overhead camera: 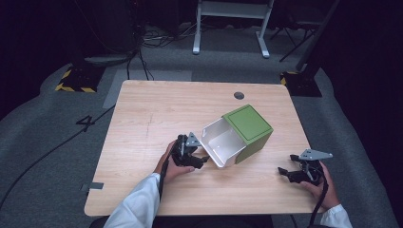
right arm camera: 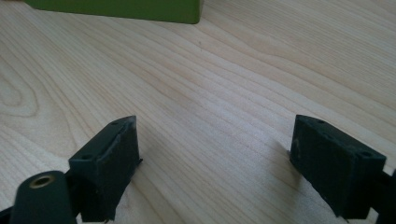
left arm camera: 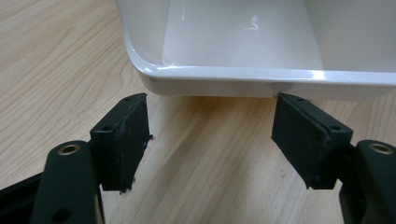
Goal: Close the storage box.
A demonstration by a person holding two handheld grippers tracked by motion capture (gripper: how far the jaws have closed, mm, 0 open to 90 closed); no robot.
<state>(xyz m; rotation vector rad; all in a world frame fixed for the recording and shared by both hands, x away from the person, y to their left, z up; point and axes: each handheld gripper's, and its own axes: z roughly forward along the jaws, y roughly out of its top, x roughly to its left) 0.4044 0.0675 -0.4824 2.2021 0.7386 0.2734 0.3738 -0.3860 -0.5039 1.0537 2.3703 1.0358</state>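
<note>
A green box (overhead camera: 249,128) lies on its side on the wooden table (overhead camera: 152,114), with a white glossy inner bin (overhead camera: 221,141) sticking out of its open end toward the left. My left gripper (overhead camera: 202,160) is open right at the bin's lower rim (left arm camera: 261,77), with the rim just beyond its pads (left arm camera: 126,135). My right gripper (overhead camera: 284,172) is open near the table's front right, apart from the box, whose green wall (right arm camera: 116,9) sits far ahead of it. Nothing lies between its pads (right arm camera: 109,163).
A round grommet hole (overhead camera: 239,95) sits near the table's far edge. Behind the table are white desk legs (overhead camera: 228,28), floor cables and a yellow-black striped base (overhead camera: 76,80). A white sleeve (overhead camera: 135,204) comes in at the front left.
</note>
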